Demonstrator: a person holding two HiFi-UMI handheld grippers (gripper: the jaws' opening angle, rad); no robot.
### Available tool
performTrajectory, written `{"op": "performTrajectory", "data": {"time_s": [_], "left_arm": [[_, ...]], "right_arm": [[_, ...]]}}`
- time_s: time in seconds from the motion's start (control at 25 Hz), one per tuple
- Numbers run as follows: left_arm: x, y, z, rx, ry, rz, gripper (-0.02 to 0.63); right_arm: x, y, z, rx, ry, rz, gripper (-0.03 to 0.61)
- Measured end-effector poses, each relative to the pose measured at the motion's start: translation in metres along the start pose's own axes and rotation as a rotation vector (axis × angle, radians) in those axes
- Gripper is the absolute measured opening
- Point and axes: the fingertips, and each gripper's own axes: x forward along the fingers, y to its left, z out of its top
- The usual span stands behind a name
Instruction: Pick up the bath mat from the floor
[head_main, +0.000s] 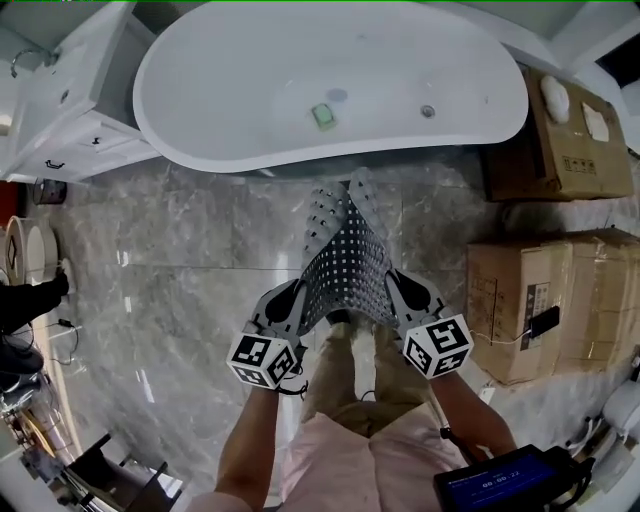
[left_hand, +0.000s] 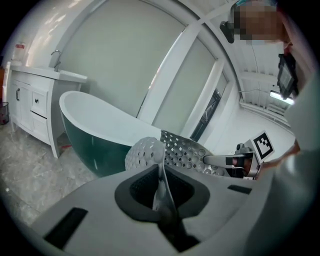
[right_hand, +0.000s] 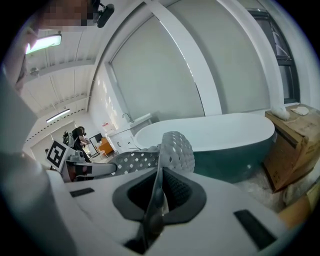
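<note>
Head view looks steeply down on one white freestanding bathtub (head_main: 330, 80) across the top, with grey marble floor (head_main: 170, 270) below it. One white vanity cabinet (head_main: 70, 100) stands at the tub's left end and two cardboard boxes (head_main: 545, 295) stand at its right.

One perforated bath mat (head_main: 345, 255) hangs between the two grippers in front of the person's legs. Its long axis runs straight away from the person toward the tub, and its far end droops and curls near the tub's base. Whether that end has fully left the floor is hard to tell from above, though it looks clear.

The left gripper (head_main: 288, 300) pinches the mat's near-left corner and the right gripper (head_main: 405, 290) the near-right one. In both gripper views the fingers are closed to a narrow slit on the thin mat edge, and the sheet spans across to the other gripper. The two hands sit level, neither nearer the mat, so any further lift would have to be shared evenly — a lopsided pull would likely skew the sheet.

Inside the tub lie one small green object (head_main: 323, 115) and one drain (head_main: 428, 111).
</note>
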Motion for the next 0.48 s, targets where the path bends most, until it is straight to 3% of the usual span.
{"op": "performTrajectory", "data": {"time_s": [0.48], "left_arm": [[-0.064, -0.040, 0.068, 0.026, -0.101, -0.053, 0.038]], "right_arm": [[-0.061, 0.038, 0.071, -0.027, -0.089, -0.012, 0.028]]}}
